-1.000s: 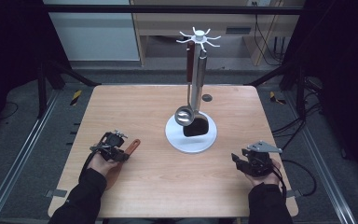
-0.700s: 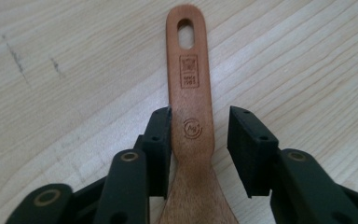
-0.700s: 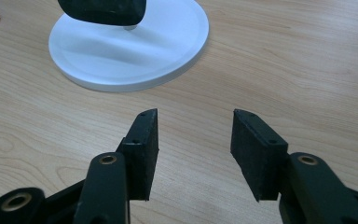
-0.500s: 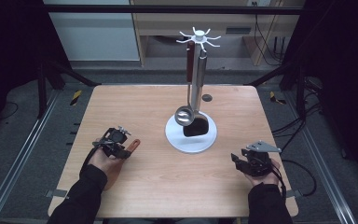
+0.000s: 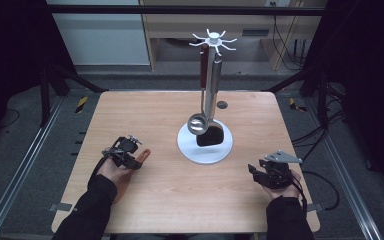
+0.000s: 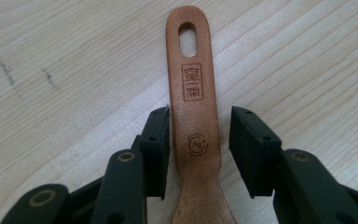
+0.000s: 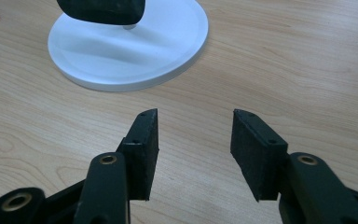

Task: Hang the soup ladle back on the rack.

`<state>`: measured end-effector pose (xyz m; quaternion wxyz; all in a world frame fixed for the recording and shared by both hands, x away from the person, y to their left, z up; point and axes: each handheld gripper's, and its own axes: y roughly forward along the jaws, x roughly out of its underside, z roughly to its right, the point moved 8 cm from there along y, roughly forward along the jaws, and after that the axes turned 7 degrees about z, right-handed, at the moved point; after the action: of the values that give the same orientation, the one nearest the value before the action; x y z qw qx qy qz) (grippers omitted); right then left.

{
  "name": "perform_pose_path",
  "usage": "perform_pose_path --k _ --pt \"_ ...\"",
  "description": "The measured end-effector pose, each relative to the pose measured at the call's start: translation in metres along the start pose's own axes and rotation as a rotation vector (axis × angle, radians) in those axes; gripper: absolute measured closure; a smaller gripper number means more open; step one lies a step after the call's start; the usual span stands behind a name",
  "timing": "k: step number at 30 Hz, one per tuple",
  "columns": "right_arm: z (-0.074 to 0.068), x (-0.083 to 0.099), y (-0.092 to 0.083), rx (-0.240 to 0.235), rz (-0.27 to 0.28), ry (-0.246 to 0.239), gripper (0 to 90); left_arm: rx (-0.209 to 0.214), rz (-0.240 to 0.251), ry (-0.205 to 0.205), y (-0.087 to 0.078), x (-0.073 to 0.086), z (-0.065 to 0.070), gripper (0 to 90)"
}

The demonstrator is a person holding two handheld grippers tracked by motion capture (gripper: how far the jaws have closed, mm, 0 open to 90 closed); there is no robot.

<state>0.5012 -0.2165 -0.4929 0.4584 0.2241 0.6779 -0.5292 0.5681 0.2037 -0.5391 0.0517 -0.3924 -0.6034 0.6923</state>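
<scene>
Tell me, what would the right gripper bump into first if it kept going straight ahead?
Probably the white round base of the utensil stand. The right gripper points across bare table toward it, though the base sits a bit off to one side.

Both forearms reach in from the near edge — each hand carries a gripper.

The left gripper, low and pointing forward-right, has just been opening its jaws; one pad touches a wooden handle lying between them, the other stands off. The right gripper sits low — jaws apart, nothing between.
</scene>
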Motion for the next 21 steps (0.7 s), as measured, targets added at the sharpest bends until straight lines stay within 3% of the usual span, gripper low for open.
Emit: perform_pose_path --k 12,21 --pt "0.0001 0.0000 0.0001 -0.001 -0.002 0.004 51.8 0.012 -0.018 -0.013 0.0031 0.0013 0.0001 63.1" --pt "-0.0007 -0.0001 0.0002 -0.002 -0.003 0.006 51.7 0.016 -0.048 -0.001 0.0027 0.0009 -0.0004 63.1"
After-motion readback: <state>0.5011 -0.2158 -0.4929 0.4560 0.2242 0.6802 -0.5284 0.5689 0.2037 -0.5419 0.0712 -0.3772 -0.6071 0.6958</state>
